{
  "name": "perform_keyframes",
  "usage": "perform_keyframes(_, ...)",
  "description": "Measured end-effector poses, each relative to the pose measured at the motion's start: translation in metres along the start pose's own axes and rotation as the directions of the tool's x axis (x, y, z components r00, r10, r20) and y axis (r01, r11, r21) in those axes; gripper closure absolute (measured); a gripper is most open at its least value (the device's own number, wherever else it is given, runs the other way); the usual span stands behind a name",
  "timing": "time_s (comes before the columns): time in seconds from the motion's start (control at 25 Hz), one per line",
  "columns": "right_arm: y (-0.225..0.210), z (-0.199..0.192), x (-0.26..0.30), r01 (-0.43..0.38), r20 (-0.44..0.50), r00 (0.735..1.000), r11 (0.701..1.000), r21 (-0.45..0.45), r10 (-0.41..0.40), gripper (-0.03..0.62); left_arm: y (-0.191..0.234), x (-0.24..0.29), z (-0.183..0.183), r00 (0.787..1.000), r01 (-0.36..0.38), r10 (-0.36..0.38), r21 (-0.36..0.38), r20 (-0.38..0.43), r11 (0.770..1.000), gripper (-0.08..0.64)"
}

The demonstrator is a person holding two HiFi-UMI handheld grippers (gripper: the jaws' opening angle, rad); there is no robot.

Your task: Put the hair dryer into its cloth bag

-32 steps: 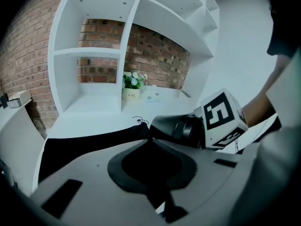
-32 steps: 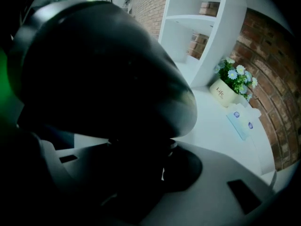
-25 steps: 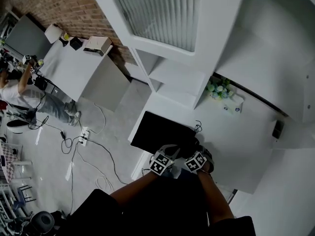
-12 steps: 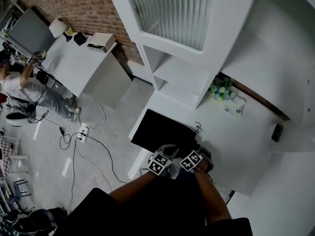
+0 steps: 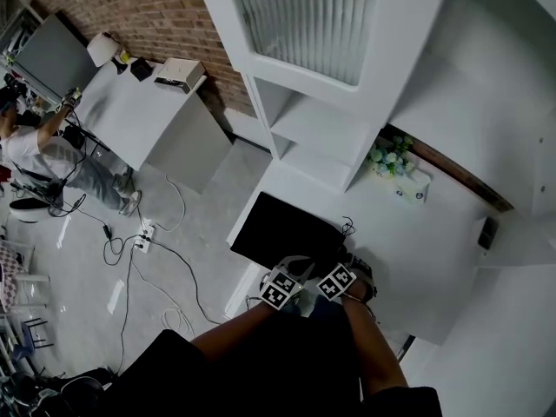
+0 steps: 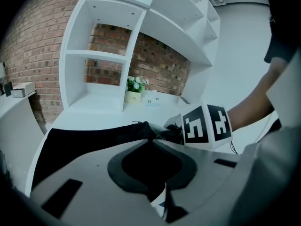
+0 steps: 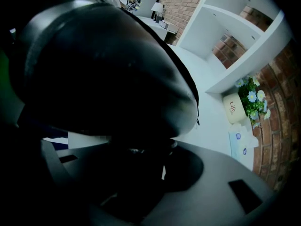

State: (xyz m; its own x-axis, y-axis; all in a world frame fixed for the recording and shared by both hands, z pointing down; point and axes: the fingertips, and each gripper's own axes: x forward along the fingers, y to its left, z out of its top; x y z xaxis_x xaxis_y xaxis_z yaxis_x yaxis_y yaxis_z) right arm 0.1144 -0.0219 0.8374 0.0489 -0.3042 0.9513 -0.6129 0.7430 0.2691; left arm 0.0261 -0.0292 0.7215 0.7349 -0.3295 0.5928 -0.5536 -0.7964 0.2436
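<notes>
While in right tool (image 7: pixel 161 149), hair dryer (image 7: pixel 108 65).

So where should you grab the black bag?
Probably the cloth bag by its bunched, corded end beside the hair dryer, coming from the person's side: the rest lies flat on the desk, giving a gripper nothing to pinch.

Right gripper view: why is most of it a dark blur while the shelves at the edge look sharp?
Right gripper view: the hair dryer in the jaws sits against the lens, unlit and unfocused; the flower pot beyond is bright. Left gripper view: the wide lens bows the shelves, corners black. Head view: even light.
</notes>
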Motion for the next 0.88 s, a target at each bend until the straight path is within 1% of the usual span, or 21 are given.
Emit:
perform_keyframes(0.12, 0.0, 0.001, 0.001, -0.001, -0.013, 1.0, 1.0, -0.016, 0.001, 0.415, 0.002, -0.003, 0.0, 1.0, -0.007, 0.007, -0.015, 0.008, 1.0, 0.525)
perform_keyframes(0.16, -0.001, 0.0, 0.001, -0.002, -0.016, 1.0, 1.0, -0.012, 0.002, 0.402, 0.002, -0.002, 0.0, 1.0, -0.007, 0.007, -0.016, 0.009, 1.0, 0.525)
perform_keyframes(0.32, -0.003, -0.002, 0.0, -0.008, 0.0, 1.0, 1.0, 0.028, 0.008, 0.388, 0.004, -0.003, 0.002, 1.0, -0.012, 0.012, -0.006, 0.012, 1.0, 0.525)
perform_keyframes(0.4, -0.003, -0.002, -0.002, -0.003, 0.012, 1.0, 1.0, 0.027, 0.003, 0.385, 0.005, -0.004, 0.004, 1.0, -0.013, 0.013, -0.006, 0.015, 1.0, 0.525)
perform_keyframes(0.48, -0.002, -0.001, -0.003, 0.002, 0.01, 1.0, 1.0, 0.008, -0.002, 0.384, 0.005, -0.005, 0.005, 1.0, -0.01, 0.01, -0.004, 0.019, 1.0, 0.525)
perform_keyframes(0.56, 0.0, 0.0, -0.004, 0.002, -0.001, 1.0, 1.0, -0.029, -0.002, 0.341, 0.004, -0.005, 0.007, 1.0, -0.006, 0.007, -0.003, 0.023, 1.0, 0.525)
perform_keyframes(0.64, 0.004, 0.002, -0.006, 0.015, -0.017, 1.0, 0.996, -0.087, -0.017, 0.314, 0.002, -0.005, 0.008, 1.0, -0.002, 0.002, 0.0, 0.024, 1.0, 0.525)
perform_keyframes(0.68, 0.006, 0.002, -0.006, 0.025, -0.022, 0.999, 0.994, -0.111, -0.028, 0.329, 0.001, -0.005, 0.008, 1.0, 0.002, -0.002, 0.003, 0.024, 1.0, 0.525)
perform_keyframes(0.72, 0.008, 0.002, -0.006, 0.031, -0.025, 0.999, 0.992, -0.123, -0.034, 0.33, -0.001, -0.005, 0.008, 1.0, 0.007, -0.007, 0.006, 0.025, 1.0, 0.525)
perform_keyframes(0.8, 0.01, 0.001, -0.005, 0.028, -0.019, 0.999, 0.994, -0.108, -0.03, 0.343, -0.006, -0.004, 0.007, 1.0, 0.016, -0.017, 0.015, 0.025, 1.0, 0.525)
perform_keyframes(0.88, 0.012, 0.001, -0.005, 0.008, -0.01, 1.0, 0.997, -0.07, -0.009, 0.335, -0.012, -0.004, 0.004, 0.999, 0.028, -0.029, 0.023, 0.024, 0.999, 0.525)
